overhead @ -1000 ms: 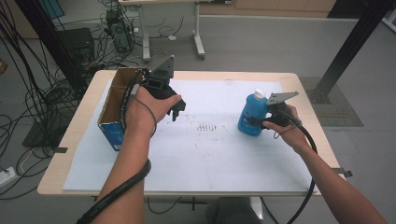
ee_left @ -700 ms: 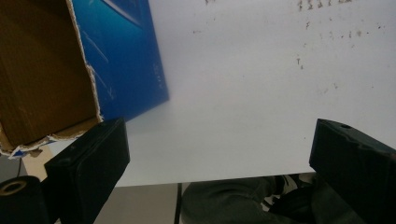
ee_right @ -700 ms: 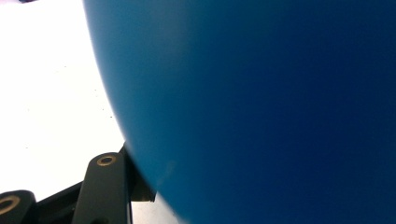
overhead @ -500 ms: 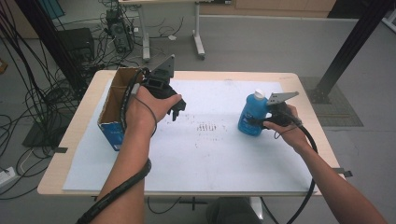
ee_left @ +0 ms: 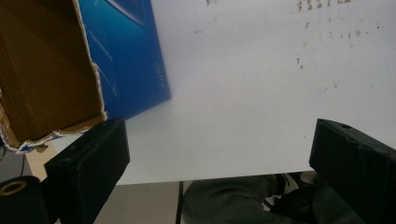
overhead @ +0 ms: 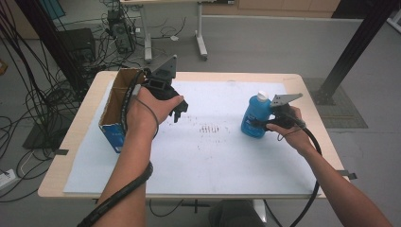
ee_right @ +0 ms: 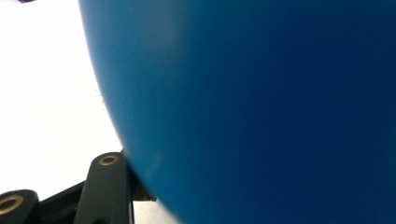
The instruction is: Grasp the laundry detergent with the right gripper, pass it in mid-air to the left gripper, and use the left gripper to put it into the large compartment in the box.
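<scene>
Gripping the blue bottle (overhead: 255, 118) low on its body looks like the step in hand, and from where I stand the hold seems about made. The bottle stands upright on the white sheet (overhead: 213, 156) at the right side of the bench (overhead: 302, 82), white cap up. The right hand-held gripper (overhead: 261, 124) comes at it from the right, level with the lower half, its jaws narrowed onto the blue wall; in the right gripper view that wall (ee_right: 261, 107) sits hard against the jaw linkage.

To do this well, I'd judge the squeeze should stay even and the lift go straight up, since a smooth rounded bottle can twist or slip between flat pads. A hold this low leaves the top free to tip, so keep the wrist level and move slowly.

The left hand-held gripper (overhead: 178, 109) hangs over the sheet, well apart from the bottle, jaws wide with nothing between them. Just beside it stands the open cardboard box (overhead: 116, 111), blue outside and brown inside, a likely place for the bottle; clearing its torn rim (ee_left: 95, 79) would take some height.
</scene>
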### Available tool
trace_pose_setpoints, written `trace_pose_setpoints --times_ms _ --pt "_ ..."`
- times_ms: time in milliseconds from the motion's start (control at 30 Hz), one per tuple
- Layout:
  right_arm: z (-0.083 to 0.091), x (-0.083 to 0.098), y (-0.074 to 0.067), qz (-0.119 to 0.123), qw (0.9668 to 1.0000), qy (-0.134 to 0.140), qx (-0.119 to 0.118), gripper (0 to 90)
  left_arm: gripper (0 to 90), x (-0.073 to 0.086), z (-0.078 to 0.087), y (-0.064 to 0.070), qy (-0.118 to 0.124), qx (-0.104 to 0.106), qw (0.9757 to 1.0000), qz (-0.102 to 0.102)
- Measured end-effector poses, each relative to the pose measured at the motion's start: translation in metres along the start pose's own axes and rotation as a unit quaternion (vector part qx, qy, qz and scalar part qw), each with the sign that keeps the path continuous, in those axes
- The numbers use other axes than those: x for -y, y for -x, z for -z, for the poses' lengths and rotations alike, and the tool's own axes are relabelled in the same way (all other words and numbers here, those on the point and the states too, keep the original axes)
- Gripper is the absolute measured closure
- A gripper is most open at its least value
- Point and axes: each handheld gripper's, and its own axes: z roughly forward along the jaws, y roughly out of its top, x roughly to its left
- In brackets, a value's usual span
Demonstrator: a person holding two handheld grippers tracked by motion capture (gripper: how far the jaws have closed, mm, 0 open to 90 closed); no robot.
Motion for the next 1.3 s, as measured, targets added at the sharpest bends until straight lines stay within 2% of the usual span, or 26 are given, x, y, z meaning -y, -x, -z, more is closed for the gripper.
trace_pose_setpoints --times_ms 1300 --pt "0.0006 0.0013 0.0012 -0.009 1.0 0.003 -0.001 42.8 5.4 0.001 0.0018 0.0004 -0.001 -0.002 1.0 -0.001"
